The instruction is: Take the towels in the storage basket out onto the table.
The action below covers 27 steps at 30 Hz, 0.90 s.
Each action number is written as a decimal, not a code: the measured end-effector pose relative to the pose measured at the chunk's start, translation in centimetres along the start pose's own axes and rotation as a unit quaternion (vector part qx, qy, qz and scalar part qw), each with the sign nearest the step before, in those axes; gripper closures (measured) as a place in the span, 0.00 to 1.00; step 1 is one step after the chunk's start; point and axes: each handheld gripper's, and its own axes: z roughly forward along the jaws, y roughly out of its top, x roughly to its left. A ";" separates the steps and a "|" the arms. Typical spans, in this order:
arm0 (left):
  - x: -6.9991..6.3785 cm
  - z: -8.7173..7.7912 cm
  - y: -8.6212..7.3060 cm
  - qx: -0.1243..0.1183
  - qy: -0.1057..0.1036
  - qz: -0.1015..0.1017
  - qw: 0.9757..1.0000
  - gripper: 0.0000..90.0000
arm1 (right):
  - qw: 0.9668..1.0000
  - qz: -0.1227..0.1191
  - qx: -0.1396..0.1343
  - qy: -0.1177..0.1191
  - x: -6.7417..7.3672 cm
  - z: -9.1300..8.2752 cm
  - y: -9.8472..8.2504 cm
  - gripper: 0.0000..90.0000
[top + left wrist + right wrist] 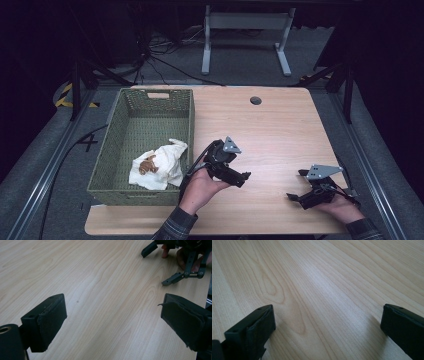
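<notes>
My left gripper [239,176] hovers over the middle of the light wooden table [272,127], just right of the basket, and points right. In the left gripper view its black pads [47,322] stand wide apart over bare wood, so the gripper [115,323] is open and holds nothing. My right gripper [296,185] rests low near the table's front right corner, pointing left, its two jaws spread. The right gripper view shows its pads [252,332] far apart over bare wood grain, the gripper [328,327] open. The right gripper [158,265] is also in the left gripper view, top right.
A green woven basket [115,135] stands on the table's left side. A crumpled white cloth [162,162] with a brown patch lies inside it. A round cable hole [255,100] sits near the far edge. A grey desk frame [245,30] stands on the floor beyond.
</notes>
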 end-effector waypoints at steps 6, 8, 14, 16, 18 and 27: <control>0.5 -0.7 0.6 0.001 -0.007 0.011 1.000 0.08 | 1.000 0.000 0.000 0.000 0.0 0.0 0.0 0.00; 0.7 -1.0 0.7 -0.003 -0.005 0.013 1.000 0.08 | 1.000 0.000 0.000 0.000 0.0 0.0 0.0 0.00; 1.4 -2.3 0.8 -0.014 -0.002 0.019 1.000 0.09 | 1.000 0.000 0.001 0.000 0.0 0.0 0.0 0.00; 1.6 -2.6 0.6 -0.013 0.004 0.021 1.000 0.09 | 1.000 0.000 0.000 0.000 0.0 0.0 0.0 0.00; 1.8 -2.9 0.5 -0.011 0.007 0.022 1.000 0.09 | 1.000 0.000 0.001 0.000 0.0 0.0 0.0 0.00; 3.2 -4.7 -0.4 -0.022 0.017 0.019 0.999 0.12 | 1.000 0.001 0.000 0.000 0.0 0.0 0.0 0.00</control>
